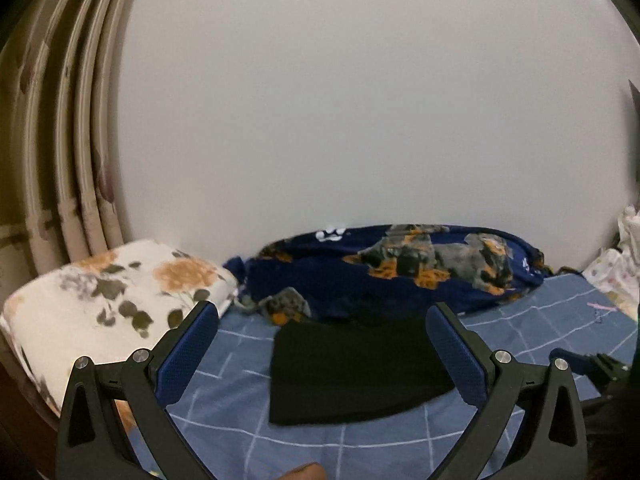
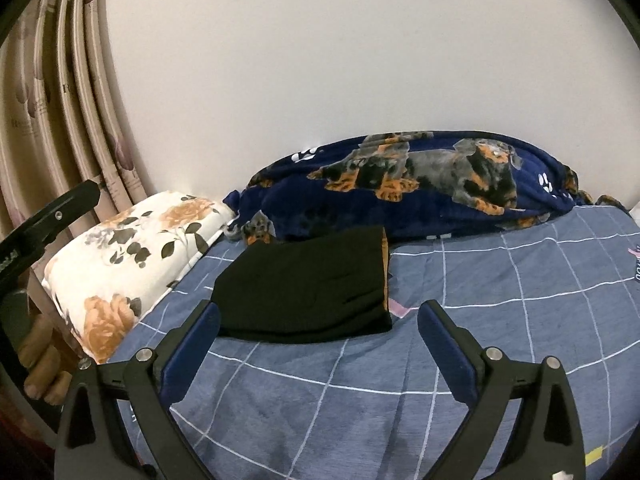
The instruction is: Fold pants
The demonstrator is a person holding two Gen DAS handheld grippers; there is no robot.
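Pants (image 2: 306, 288), black and of a soft matte knit, lie as a compact rectangular bundle on the bed's blue grid-lined sheet (image 2: 500, 312), just in front of the navy dog-print fleece blanket (image 2: 420, 196) and near the floral pillow (image 2: 132, 248). Left tongs (image 1: 322, 334) and right tongs (image 2: 318, 330) both stand wide open, holding nothing, raised above the sheet just short of the bundle. Judged from the squared edges, folding appears complete or nearly so; any next move calls only for pressing the bundle flat or aligning its near edge.
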